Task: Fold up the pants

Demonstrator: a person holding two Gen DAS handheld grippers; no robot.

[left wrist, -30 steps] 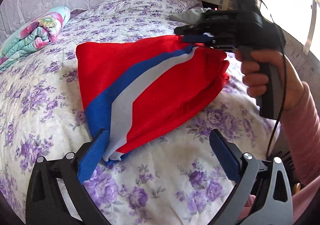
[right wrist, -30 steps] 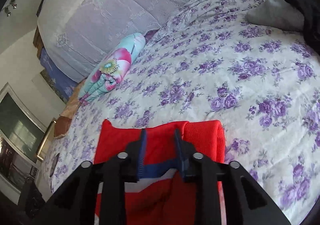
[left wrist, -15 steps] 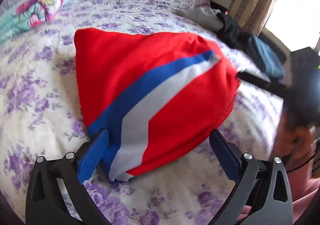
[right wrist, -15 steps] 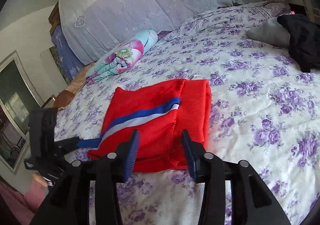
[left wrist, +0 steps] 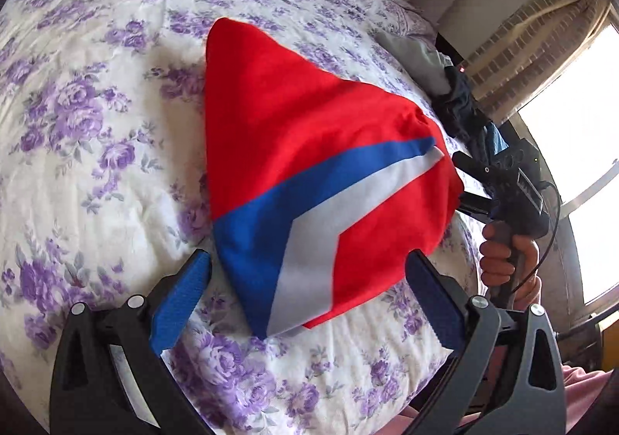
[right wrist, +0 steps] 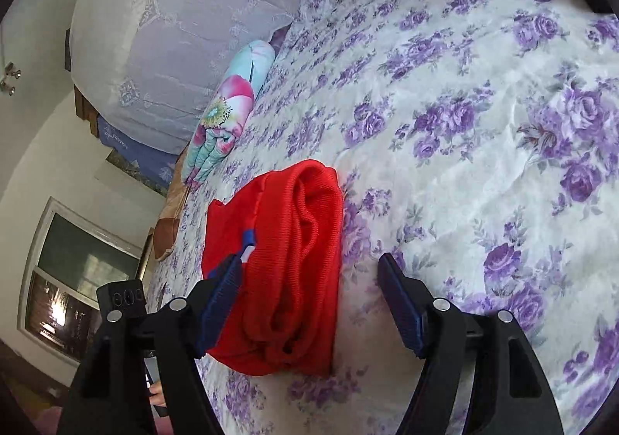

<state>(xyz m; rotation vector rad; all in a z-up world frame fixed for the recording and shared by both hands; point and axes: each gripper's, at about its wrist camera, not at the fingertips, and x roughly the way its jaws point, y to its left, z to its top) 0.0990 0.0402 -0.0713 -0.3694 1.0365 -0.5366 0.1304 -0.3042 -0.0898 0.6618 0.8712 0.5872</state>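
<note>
Red pants (left wrist: pixel 294 133) with a blue and white stripe lie folded on the flowered bedspread (left wrist: pixel 96 164). My left gripper (left wrist: pixel 309 292) is open, and the striped near corner of the pants lies between its fingers, untouched. In the right wrist view the pants (right wrist: pixel 294 241) appear as a thick red bundle. My right gripper (right wrist: pixel 309 295) is low at their folded end with its jaws opening; the cloth lies between them and the pads do not press it. The left wrist view shows the right gripper (left wrist: pixel 462 183) at the pants' right edge, held by a hand (left wrist: pixel 506 261).
A rolled floral quilt (right wrist: pixel 228 114) lies by the lace-covered headboard (right wrist: pixel 174 29). Grey and dark clothes (left wrist: pixel 460 106) are piled at the bed's far right corner, below a bright window (left wrist: pixel 580 164). The bed's edge runs close under both grippers.
The right gripper has let go of the pants' upper edge, drawn back and down, and spread its jaws. The left gripper has rolled and shifted along the near corner, still open.
</note>
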